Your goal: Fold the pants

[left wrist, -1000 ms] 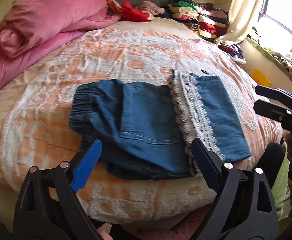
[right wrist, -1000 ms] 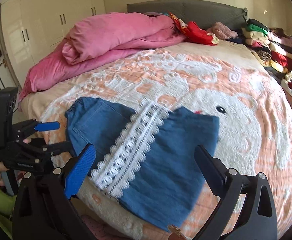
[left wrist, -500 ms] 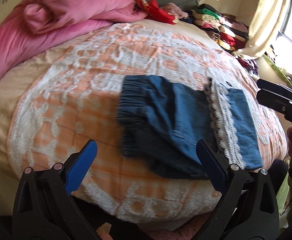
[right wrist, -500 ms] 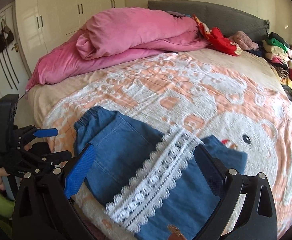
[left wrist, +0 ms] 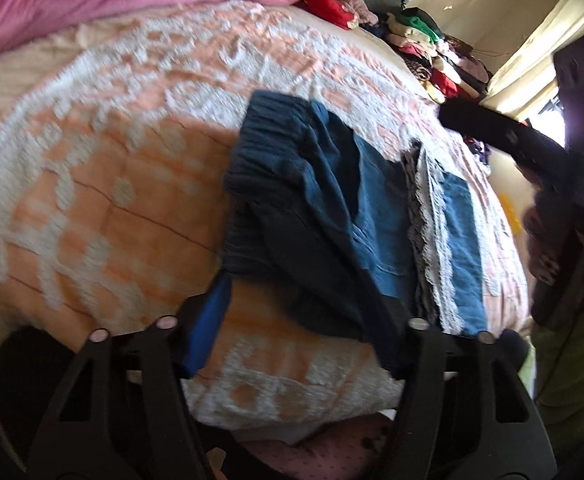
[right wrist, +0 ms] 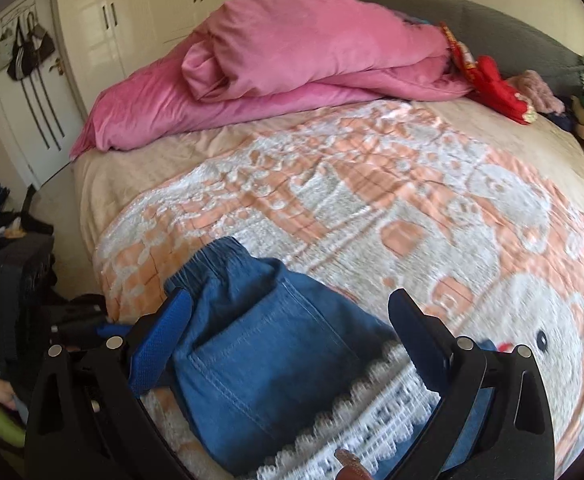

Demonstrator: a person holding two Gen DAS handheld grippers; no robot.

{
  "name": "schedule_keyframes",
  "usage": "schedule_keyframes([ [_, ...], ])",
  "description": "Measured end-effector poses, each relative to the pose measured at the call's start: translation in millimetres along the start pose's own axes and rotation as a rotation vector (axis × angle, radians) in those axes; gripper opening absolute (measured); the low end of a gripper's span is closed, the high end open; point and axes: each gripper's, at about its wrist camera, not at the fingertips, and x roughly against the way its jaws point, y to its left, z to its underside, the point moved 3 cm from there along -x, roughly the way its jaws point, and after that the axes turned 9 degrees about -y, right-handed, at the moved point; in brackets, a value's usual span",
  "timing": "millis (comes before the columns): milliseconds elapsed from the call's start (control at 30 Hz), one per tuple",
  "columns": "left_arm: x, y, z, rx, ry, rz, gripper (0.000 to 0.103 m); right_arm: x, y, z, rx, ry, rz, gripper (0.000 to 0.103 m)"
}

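Observation:
Blue denim pants (left wrist: 332, 216) with a white lace band (left wrist: 432, 248) lie folded on the orange and white blanket (left wrist: 103, 184) near the bed's front edge. Their elastic waistband (left wrist: 259, 160) points left. My left gripper (left wrist: 304, 320) is open and empty, close over the pants' near edge. My right gripper (right wrist: 292, 336) is open and empty, low over the pants (right wrist: 263, 352), with the lace band (right wrist: 372, 432) below it. The right gripper also shows in the left wrist view (left wrist: 524, 144), and the left gripper in the right wrist view (right wrist: 79, 324).
A pink duvet (right wrist: 300, 56) is heaped at the head of the bed. Stacked folded clothes (left wrist: 432, 52) lie at the far right corner, red cloth (right wrist: 500, 92) by the grey headboard (right wrist: 472, 12). White wardrobes (right wrist: 163, 12) stand to the left.
Both grippers have moved down and closer to the pants and swung leftward. The pants have not moved. Both stay open.

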Motion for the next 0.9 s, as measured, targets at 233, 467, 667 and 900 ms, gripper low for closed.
schedule_keyframes([
  [233,-18,4,7,0.090,0.052,0.064,0.047,-42,13,-7,0.050,0.084,-0.075,0.098],
  [467,-30,13,2,0.164,0.025,0.089,0.048,-90,24,-8,0.046,0.191,-0.135,0.098],
  [667,-32,12,0,0.174,-0.002,0.093,0.049,-118,29,7,0.011,0.262,-0.214,0.070],
  [900,-21,-7,-3,0.131,-0.037,0.130,0.042,-91,21,8,-0.053,0.183,-0.296,0.042],
])
